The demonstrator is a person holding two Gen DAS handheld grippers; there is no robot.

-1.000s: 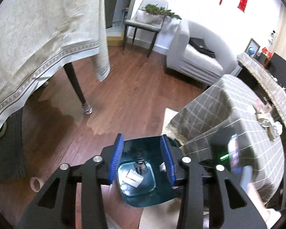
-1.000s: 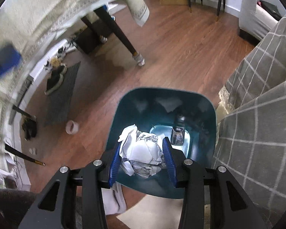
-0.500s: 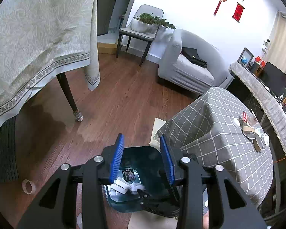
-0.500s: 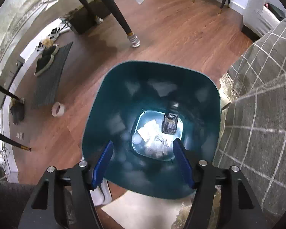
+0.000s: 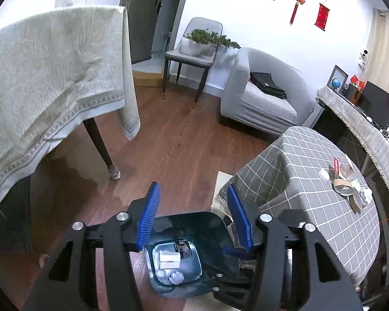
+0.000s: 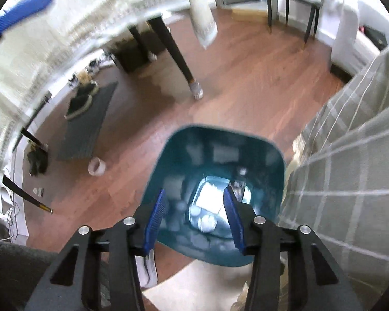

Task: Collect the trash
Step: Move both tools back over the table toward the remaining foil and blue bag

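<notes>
A teal trash bin point(image 6: 220, 155) stands on the wood floor beside the checked table; it also shows in the left wrist view point(image 5: 202, 223). Inside lie a crumpled paper ball point(image 5: 176, 277), a white box point(image 5: 169, 258) and a dark packet point(image 5: 183, 251). My right gripper point(image 6: 194, 212) is open and empty above the bin's mouth. My left gripper point(image 5: 192, 215) is open and empty, higher up over the bin. More small trash point(image 5: 347, 184) lies on the grey checked table point(image 5: 298, 176).
A table with a cream cloth point(image 5: 46, 77) stands at the left, its dark leg point(image 5: 101, 150) near the bin. A tape roll point(image 6: 96, 165) and a dark mat point(image 6: 88, 121) with shoes lie on the floor. A grey sofa point(image 5: 262, 98) and a chair point(image 5: 192, 54) stand at the back.
My right gripper opened and dropped the crumpled paper into the bin, then pulled back up. My left gripper rose and opened wider.
</notes>
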